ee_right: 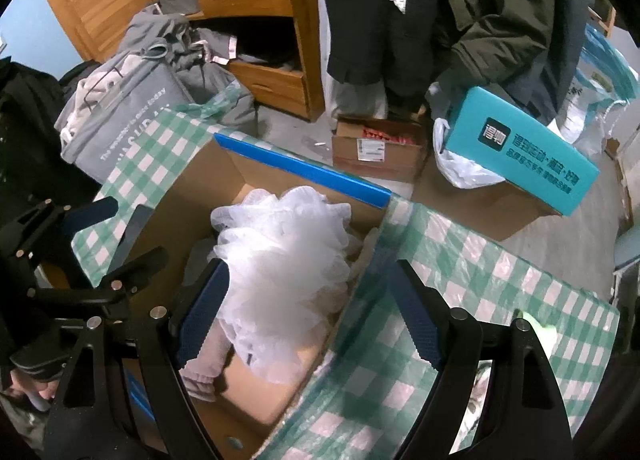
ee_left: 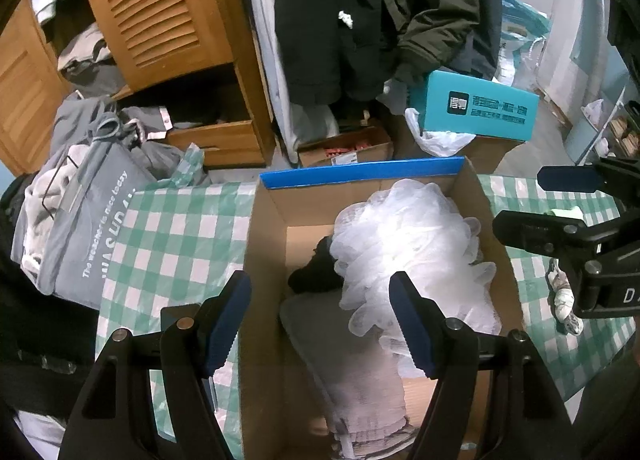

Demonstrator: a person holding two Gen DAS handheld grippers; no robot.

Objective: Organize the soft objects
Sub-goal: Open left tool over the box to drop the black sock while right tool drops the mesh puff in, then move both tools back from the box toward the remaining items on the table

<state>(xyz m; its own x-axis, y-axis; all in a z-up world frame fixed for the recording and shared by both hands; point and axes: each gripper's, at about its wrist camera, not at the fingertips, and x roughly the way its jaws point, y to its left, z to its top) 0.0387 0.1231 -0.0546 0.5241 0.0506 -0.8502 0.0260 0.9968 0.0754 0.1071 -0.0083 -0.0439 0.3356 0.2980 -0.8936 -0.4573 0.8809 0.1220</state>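
Left gripper (ee_left: 320,320): fingers spread wide, holding nothing, poised over the cardboard box (ee_left: 266,260).
Right gripper (ee_right: 316,314): fingers spread, empty, straddling the box's right wall.
White mesh pouf (ee_left: 408,252): inside the box, atop a pinkish cloth (ee_left: 372,392) and a dark item (ee_left: 316,268).
Risk, judged: a closing finger snags the mesh and drags the pouf out; a spotted soft thing (ee_left: 564,300) lies outside the box.

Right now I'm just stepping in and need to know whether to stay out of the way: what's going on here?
A person is sorting soft things into a cardboard box on a green checked tablecloth. A white mesh bath pouf lies in the box, over a pinkish ruffled cloth and something dark. The left claw hovers open above the box, holding nothing. The right claw is open too, over the box's right edge. A small patterned soft item lies on the cloth outside.
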